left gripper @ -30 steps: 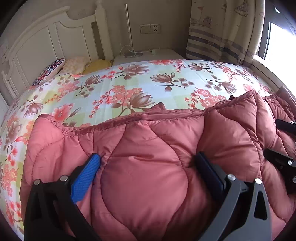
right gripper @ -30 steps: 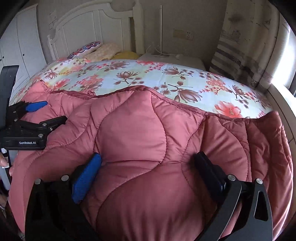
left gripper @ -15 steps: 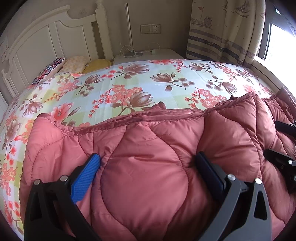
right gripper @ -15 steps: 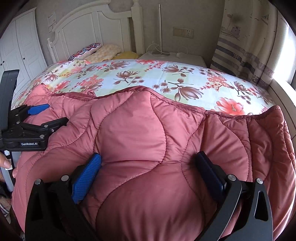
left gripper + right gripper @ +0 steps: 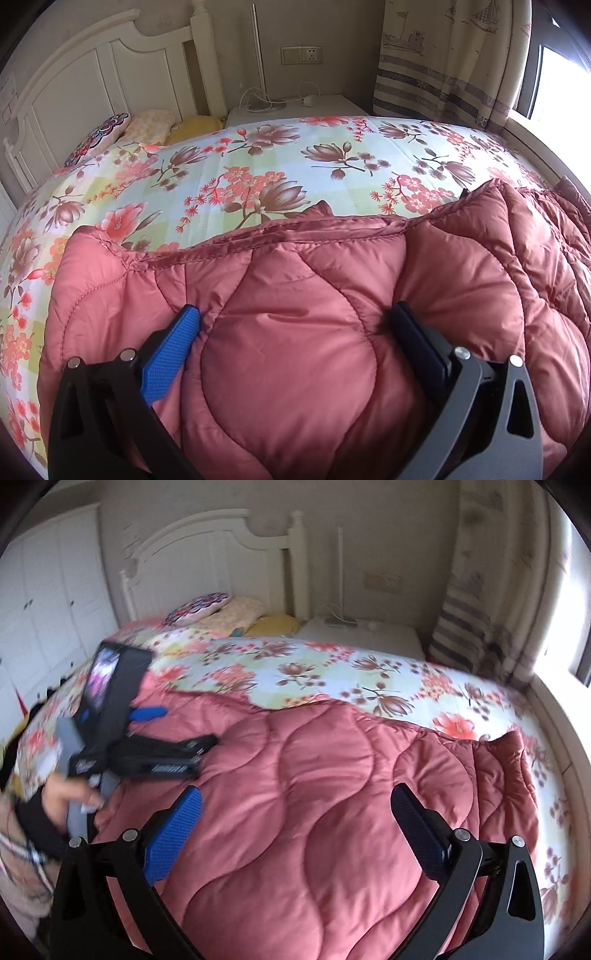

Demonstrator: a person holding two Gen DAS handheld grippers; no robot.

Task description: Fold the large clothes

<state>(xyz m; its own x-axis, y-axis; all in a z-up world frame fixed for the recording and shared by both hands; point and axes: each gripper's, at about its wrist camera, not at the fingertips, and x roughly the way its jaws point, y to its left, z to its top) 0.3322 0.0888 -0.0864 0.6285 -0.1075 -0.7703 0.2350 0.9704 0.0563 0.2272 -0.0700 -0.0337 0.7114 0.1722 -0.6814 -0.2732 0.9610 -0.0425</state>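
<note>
One fold looks made: the pink quilted padded garment lies doubled across the frame's lower half. My left gripper straddles a puff, jaws wide; my right gripper hovers wide, empty. Further folds remain.

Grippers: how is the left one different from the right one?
The left gripper digs its fingers into the coat; the right gripper holds its fingers clear above it. The coat bulges between the left fingers but lies flatter under the right ones. Both spread their fingers wide, one blue, one dark.
</note>
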